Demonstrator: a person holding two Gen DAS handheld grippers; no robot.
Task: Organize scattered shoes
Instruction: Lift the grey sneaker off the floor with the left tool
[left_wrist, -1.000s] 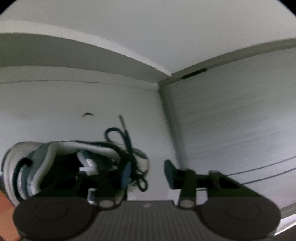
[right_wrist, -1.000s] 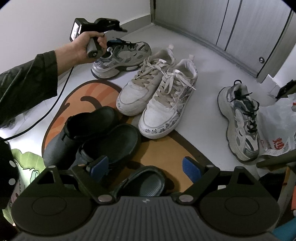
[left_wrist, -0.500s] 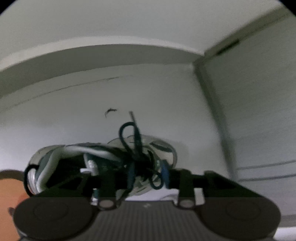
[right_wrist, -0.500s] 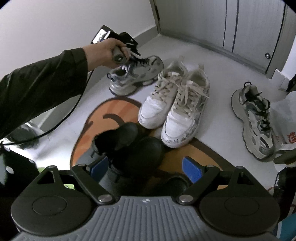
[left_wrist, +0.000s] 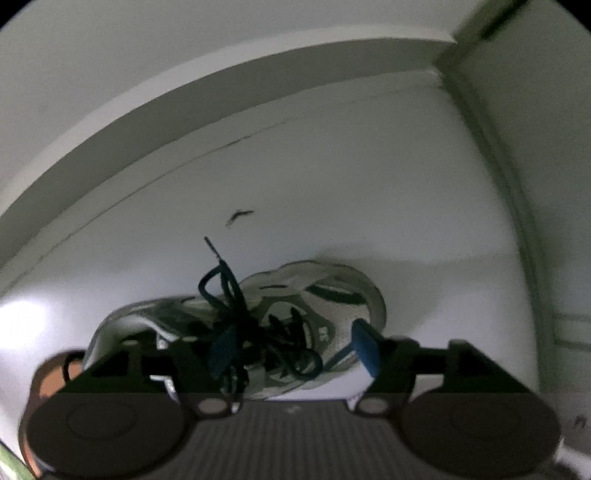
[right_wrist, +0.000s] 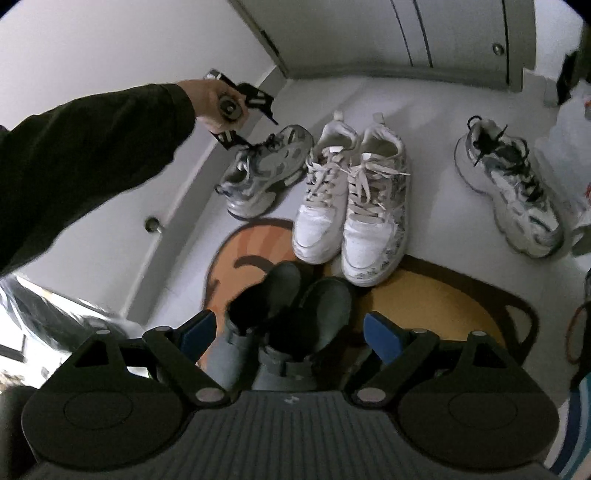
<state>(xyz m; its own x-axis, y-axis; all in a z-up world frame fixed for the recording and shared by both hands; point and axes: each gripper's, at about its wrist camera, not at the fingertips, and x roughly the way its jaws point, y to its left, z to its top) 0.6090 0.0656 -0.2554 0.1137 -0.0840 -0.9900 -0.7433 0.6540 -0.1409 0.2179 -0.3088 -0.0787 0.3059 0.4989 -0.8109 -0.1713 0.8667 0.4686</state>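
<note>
A grey-and-white sneaker with dark laces (left_wrist: 306, 317) lies on the white floor by the wall; it also shows in the right wrist view (right_wrist: 266, 173). My left gripper (left_wrist: 293, 349) is open just above it, fingers either side of the laces, gripping nothing. In the right wrist view the left gripper (right_wrist: 255, 125) hovers over that sneaker's heel end. A pair of white sneakers (right_wrist: 354, 199) stands beside it. The matching grey sneaker (right_wrist: 513, 188) lies apart at the right. Dark slippers (right_wrist: 291, 314) sit on the orange mat (right_wrist: 424, 295). My right gripper (right_wrist: 288, 332) is open and empty above the slippers.
The white wall and baseboard (left_wrist: 184, 122) run close behind the left sneaker. Grey cabinet doors (right_wrist: 443, 33) stand at the back. A white plastic bag (right_wrist: 569, 122) lies at the right. A doorstop (right_wrist: 151, 224) sits on the floor at the left.
My left gripper closed on the grey sneaker, shifted it toward the white pair, and has now opened again. My right gripper moved forward over the slippers.
</note>
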